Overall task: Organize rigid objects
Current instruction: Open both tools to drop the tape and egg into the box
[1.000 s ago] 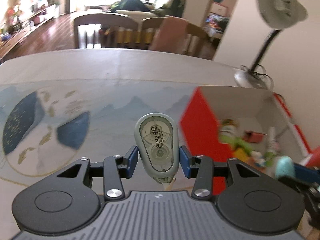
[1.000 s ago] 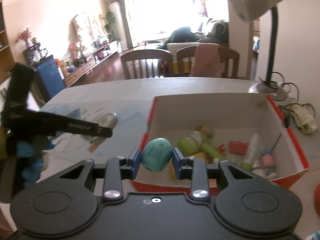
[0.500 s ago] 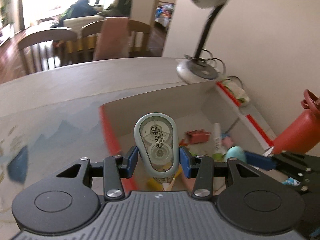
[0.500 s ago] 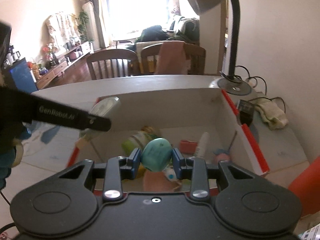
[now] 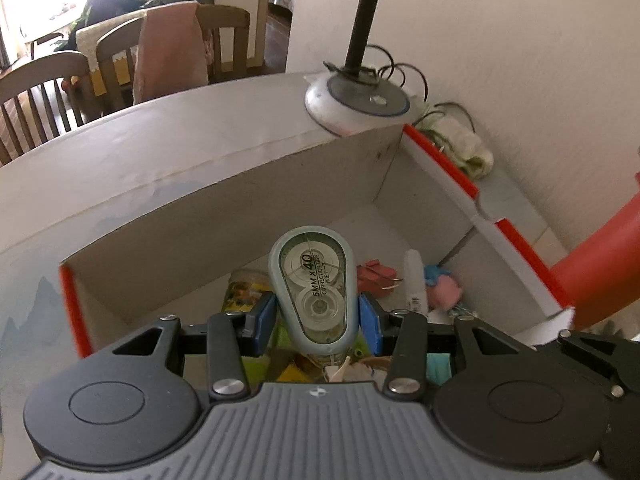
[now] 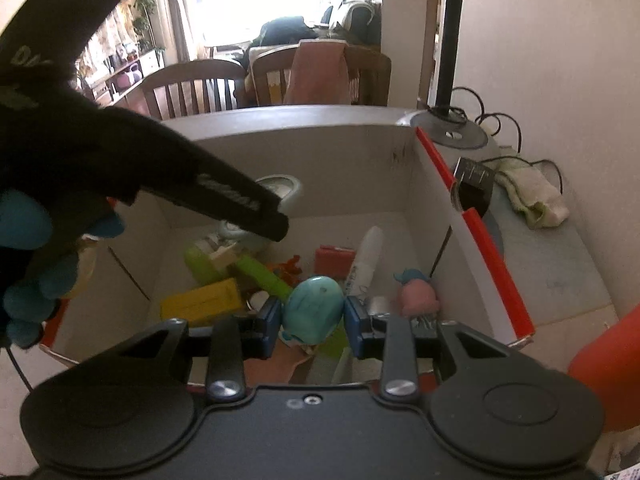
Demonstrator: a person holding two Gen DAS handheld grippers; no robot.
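Observation:
My left gripper [image 5: 318, 322] is shut on a grey-blue correction tape dispenser [image 5: 313, 292], held above the inside of the red-edged cardboard box [image 5: 436, 160]. My right gripper [image 6: 312, 326] is shut on a turquoise egg-shaped object [image 6: 314, 314], also over the box [image 6: 472, 236]. In the right wrist view the left gripper's black arm reaches in from the left, and the tape dispenser [image 6: 282, 190] shows behind its tip. Inside the box lie a white tube [image 6: 366, 258], a red block [image 6: 334, 258], a pink toy [image 6: 418, 294], a yellow block [image 6: 204, 302] and green pieces [image 6: 260, 276].
A desk lamp base [image 5: 356, 104] with coiled cable stands just behind the box's far corner. A red-orange container [image 5: 600, 268] stands at the right beside the box. A folded cloth [image 6: 532, 194] and a black adapter [image 6: 474, 184] lie by the wall. Chairs stand behind the table.
Both grippers have travelled from beside the box to above its inside, each keeping its object. The left one swung far to the right; the right one came forward and lower.

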